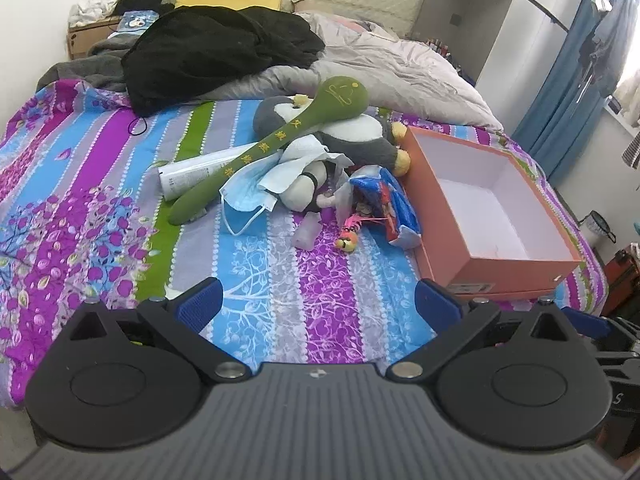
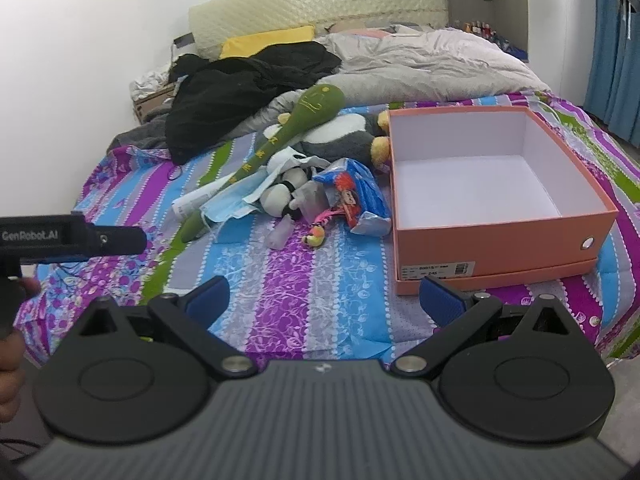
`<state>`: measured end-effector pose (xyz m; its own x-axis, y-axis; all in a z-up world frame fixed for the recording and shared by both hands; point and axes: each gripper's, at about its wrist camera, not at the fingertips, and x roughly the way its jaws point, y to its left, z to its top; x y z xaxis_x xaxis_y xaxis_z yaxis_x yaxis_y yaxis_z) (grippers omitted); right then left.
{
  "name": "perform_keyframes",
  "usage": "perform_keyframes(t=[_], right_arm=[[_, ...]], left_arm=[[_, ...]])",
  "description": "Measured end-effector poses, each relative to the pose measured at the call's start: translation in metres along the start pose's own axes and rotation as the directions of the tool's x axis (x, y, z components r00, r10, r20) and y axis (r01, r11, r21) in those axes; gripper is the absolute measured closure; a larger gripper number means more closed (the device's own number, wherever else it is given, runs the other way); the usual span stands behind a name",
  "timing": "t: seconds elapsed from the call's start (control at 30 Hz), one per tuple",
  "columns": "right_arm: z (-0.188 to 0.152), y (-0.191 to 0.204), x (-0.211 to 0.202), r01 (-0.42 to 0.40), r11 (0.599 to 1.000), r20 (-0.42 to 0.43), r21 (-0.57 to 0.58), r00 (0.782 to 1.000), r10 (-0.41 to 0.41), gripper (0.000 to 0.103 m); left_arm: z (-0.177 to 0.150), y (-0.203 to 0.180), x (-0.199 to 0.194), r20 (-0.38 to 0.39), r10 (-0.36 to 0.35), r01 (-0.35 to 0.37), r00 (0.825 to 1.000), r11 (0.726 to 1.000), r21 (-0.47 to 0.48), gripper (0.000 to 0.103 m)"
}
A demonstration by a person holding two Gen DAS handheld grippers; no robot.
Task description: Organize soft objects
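Observation:
A pile of soft things lies mid-bed: a long green plush (image 1: 280, 140) (image 2: 280, 140), a grey and white penguin plush (image 1: 352, 132) (image 2: 344, 136), a small panda plush (image 1: 308, 188) (image 2: 284, 192), a blue face mask (image 1: 244, 200) (image 2: 228, 208), a blue snack bag (image 1: 392, 204) (image 2: 360, 196) and a small orange toy (image 1: 348, 240) (image 2: 314, 236). An empty orange box (image 1: 532, 268) (image 2: 500, 240) stands to their right. My left gripper (image 1: 318, 300) and right gripper (image 2: 324, 296) are open and empty, above the striped sheet well short of the pile.
A black garment (image 1: 208, 52) (image 2: 240, 92) and a grey duvet (image 1: 400, 68) (image 2: 432, 64) lie at the bed's head. A white tube (image 1: 192, 172) lies under the green plush. The left gripper's body (image 2: 72, 236) shows at the right view's left edge. Blue curtains (image 1: 576, 68) hang on the right.

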<state>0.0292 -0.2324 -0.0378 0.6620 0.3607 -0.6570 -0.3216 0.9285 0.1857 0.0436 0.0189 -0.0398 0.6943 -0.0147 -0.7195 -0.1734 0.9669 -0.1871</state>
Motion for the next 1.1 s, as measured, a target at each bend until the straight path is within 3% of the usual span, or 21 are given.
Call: perform_keyframes(t=[0.2, 0.8, 0.93, 1.1], right_arm=[[0.000, 0.000, 0.021, 0.001, 1.000, -0.019, 0.002, 1.000, -0.001, 0.000], [0.004, -0.001, 0.068, 0.011, 0.999, -0.047, 0.049, 0.999, -0.009, 0.000], [0.005, -0.003, 0.077, -0.013, 0.995, -0.050, 0.095, 0.999, 0.018, 0.005], [0.005, 0.002, 0.086, -0.025, 0.994, -0.039, 0.102, 0.999, 0.029, 0.006]], left_arm=[[0.007, 0.004, 0.028, -0.015, 0.025, -0.025, 1.000, 0.999, 0.021, 0.000], [0.015, 0.025, 0.089, -0.105, 0.011, -0.006, 0.994, 0.999, 0.045, 0.000], [0.017, 0.031, 0.101, -0.130, -0.028, 0.033, 0.991, 0.999, 0.034, 0.000], [0.016, 0.029, 0.118, -0.146, 0.006, 0.006, 0.989, 0.997, 0.079, 0.000]])
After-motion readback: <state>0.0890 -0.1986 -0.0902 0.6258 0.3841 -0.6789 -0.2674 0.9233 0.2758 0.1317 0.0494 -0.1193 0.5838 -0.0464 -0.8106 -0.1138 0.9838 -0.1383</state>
